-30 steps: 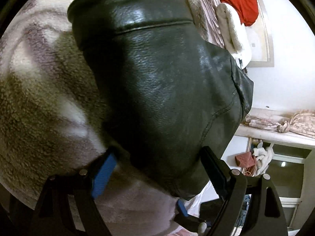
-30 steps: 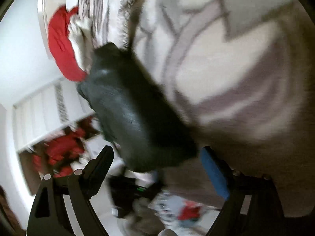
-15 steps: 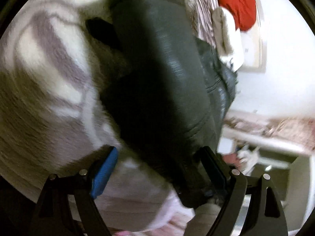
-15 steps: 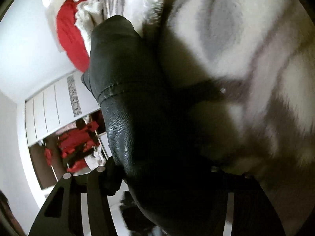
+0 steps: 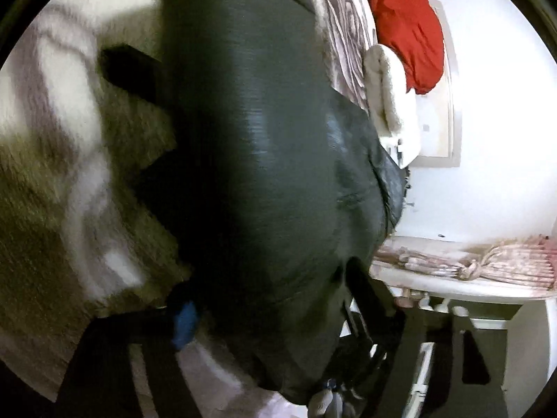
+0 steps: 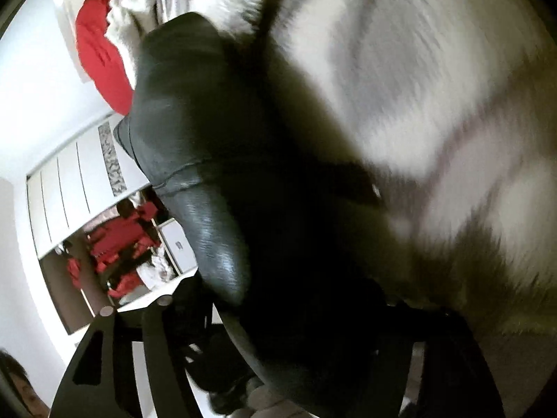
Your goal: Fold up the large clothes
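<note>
A black leather jacket (image 5: 261, 139) lies bunched on a fluffy cream and grey blanket (image 5: 52, 174). It fills the middle of the left wrist view. My left gripper (image 5: 275, 306) is closing, and its blue pad (image 5: 184, 324) and right finger (image 5: 365, 299) press the jacket's near fold. In the right wrist view the jacket (image 6: 181, 104) runs from the upper left down between my fingers. My right gripper (image 6: 296, 299) is opening with the dark fold between its jaws. Its right finger is lost in shadow.
A red pillow (image 5: 400, 17) and a white fluffy cushion (image 5: 386, 87) lie at the bed's head. A shelf with folded fabric (image 5: 487, 264) stands beside the bed. The right wrist view shows a wardrobe (image 6: 69, 181) with red clothes and a person's head (image 6: 14, 383) at the lower left.
Both grippers moved in on the jacket, so its bulk now fills the gap between each pair of fingers. The left fingers have narrowed onto the fold. The right view dropped closer to the bed.
</note>
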Available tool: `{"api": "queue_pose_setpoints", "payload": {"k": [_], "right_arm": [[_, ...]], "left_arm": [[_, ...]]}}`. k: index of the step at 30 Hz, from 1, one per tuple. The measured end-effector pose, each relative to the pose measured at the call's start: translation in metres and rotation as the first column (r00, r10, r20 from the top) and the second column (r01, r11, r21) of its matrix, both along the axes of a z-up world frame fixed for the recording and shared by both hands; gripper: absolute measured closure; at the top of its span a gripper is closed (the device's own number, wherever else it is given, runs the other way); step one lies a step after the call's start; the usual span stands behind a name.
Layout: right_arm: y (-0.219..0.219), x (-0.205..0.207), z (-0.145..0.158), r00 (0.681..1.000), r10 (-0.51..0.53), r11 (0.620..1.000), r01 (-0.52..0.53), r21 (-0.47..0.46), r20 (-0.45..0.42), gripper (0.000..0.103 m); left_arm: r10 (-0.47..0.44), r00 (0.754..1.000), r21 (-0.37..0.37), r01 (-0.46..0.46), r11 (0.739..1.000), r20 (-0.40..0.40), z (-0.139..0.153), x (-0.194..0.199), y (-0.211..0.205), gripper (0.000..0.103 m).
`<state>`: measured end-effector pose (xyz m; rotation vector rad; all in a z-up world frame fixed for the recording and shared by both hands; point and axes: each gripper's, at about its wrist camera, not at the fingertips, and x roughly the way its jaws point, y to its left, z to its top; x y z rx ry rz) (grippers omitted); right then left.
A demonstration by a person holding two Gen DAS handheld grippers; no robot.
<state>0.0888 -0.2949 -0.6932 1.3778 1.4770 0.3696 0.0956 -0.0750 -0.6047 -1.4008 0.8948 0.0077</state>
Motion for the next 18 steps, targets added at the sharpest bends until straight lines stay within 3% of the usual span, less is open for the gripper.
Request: {"api": "queue_pose_setpoints", "payload": {"k": [1, 6, 7, 8, 11, 18], "right_arm": [[0.000, 0.003, 0.000, 1.000, -0.004, 1.000, 0.004, -0.005, 0.010, 0.026], [0.016, 0.037, -0.004, 0.998, -0.042, 0.999, 0.042, -0.009, 0.045, 0.022], [0.021, 0.040, -0.001, 0.997, -0.039, 0.999, 0.041, -0.023, 0.060, 0.027], [0.027, 0.045, 0.004, 0.996, -0.043, 0.998, 0.046, -0.040, 0.081, 0.042], [0.038, 0.058, 0.025, 0.991, -0.049, 0.997, 0.057, -0.060, 0.128, 0.061], [0.062, 0.092, 0.097, 0.977, -0.005, 0.994, 0.028, -0.105, 0.215, 0.068]], "left_arm": [[0.005, 1.000, 0.009, -0.005, 1.000, -0.003, 0.000, 0.002, 0.002, 0.046], [0.020, 1.000, 0.064, -0.021, 0.998, 0.013, 0.009, 0.019, 0.010, 0.059], [0.023, 1.000, 0.073, -0.024, 0.997, 0.017, 0.011, 0.021, 0.009, 0.063], [0.023, 0.999, 0.074, -0.025, 0.997, 0.029, 0.015, 0.024, 0.012, 0.063], [0.019, 0.998, 0.071, -0.024, 0.997, 0.060, 0.025, 0.025, 0.015, 0.065], [0.018, 0.987, 0.061, -0.029, 0.998, 0.161, 0.074, 0.046, 0.028, 0.067]]}}
